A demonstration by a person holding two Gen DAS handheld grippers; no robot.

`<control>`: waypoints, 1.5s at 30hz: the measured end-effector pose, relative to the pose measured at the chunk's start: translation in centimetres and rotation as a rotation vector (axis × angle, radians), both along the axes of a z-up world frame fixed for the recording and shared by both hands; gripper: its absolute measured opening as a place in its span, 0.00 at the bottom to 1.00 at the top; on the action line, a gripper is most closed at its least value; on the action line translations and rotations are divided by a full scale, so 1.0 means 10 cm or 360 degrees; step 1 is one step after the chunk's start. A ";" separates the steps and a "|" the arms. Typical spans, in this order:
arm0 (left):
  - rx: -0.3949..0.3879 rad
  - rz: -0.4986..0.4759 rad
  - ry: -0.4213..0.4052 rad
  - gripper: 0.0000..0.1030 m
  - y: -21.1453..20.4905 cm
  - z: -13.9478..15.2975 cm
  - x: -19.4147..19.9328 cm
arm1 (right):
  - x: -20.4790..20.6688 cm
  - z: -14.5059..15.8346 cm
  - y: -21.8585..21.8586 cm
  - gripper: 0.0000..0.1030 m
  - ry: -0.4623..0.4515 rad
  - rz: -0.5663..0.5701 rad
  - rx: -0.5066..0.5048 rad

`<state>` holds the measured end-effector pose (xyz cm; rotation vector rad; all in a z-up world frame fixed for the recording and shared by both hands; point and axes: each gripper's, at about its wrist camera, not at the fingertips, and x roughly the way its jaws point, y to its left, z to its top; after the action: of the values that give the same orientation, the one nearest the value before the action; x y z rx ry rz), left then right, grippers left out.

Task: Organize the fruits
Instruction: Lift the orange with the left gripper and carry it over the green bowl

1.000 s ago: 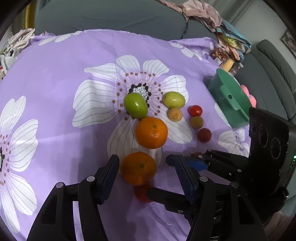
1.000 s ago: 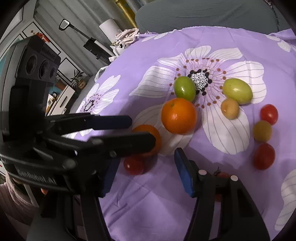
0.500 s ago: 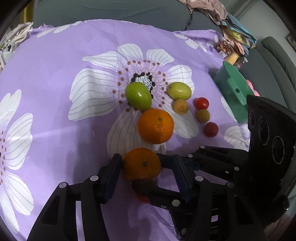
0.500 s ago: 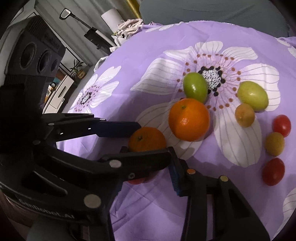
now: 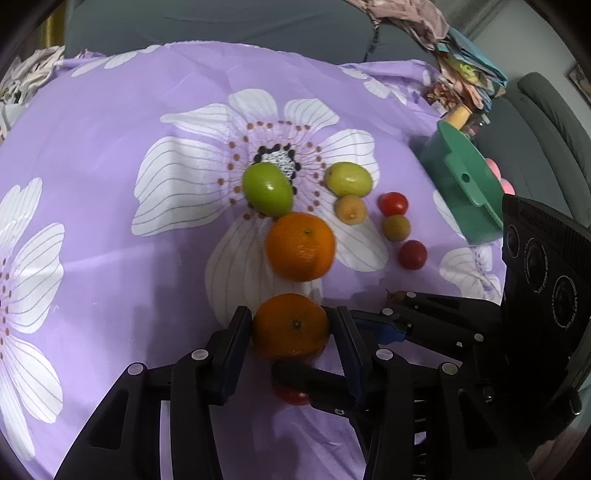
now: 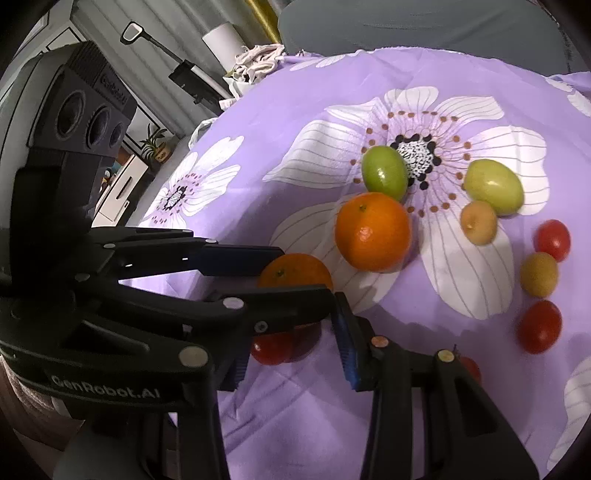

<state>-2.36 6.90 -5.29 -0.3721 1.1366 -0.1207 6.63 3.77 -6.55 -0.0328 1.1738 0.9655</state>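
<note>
Orange (image 5: 290, 325), firm yet slick-skinned, sits between my left fingers (image 5: 236, 343) closed at its widest girth; my right fingers (image 6: 343, 343), beside it, gape empty.

A home living room is indicated: a grey sofa (image 5: 258, 22) is seen behind the table, which is covered by a purple flowered cloth (image 5: 110, 155). Crumpled laundry (image 5: 399, 18), a potted plant (image 6: 157, 146) and a white cabinet (image 6: 118, 192) are visible nearby.

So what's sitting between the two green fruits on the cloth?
Only bare cloth: the dark centre of its printed flower lies between the green fruit and the yellow-green fruit. The left wrist view shows it, and the right wrist view agrees.
</note>
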 end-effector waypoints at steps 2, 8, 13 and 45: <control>0.0008 -0.0013 -0.0020 0.44 -0.04 0.05 -0.01 | -0.03 0.04 -0.06 0.40 -0.0013 -0.0011 0.0011; 0.0063 -0.0066 -0.0095 0.44 -0.25 0.24 -0.01 | -0.12 0.23 -0.23 0.40 -0.0104 -0.0050 0.0046; 0.0112 -0.0119 -0.0157 0.44 -0.45 0.39 0.05 | -0.14 0.39 -0.39 0.39 -0.0167 -0.0104 0.0082; 0.0358 -0.0130 -0.0384 0.44 -1.08 1.00 -0.01 | -0.33 1.02 -0.95 0.40 -0.0465 -0.0110 0.0221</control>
<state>-2.51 -3.91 4.73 -0.1071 0.9155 -0.1052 3.28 -5.72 3.65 -0.0214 0.8332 0.9439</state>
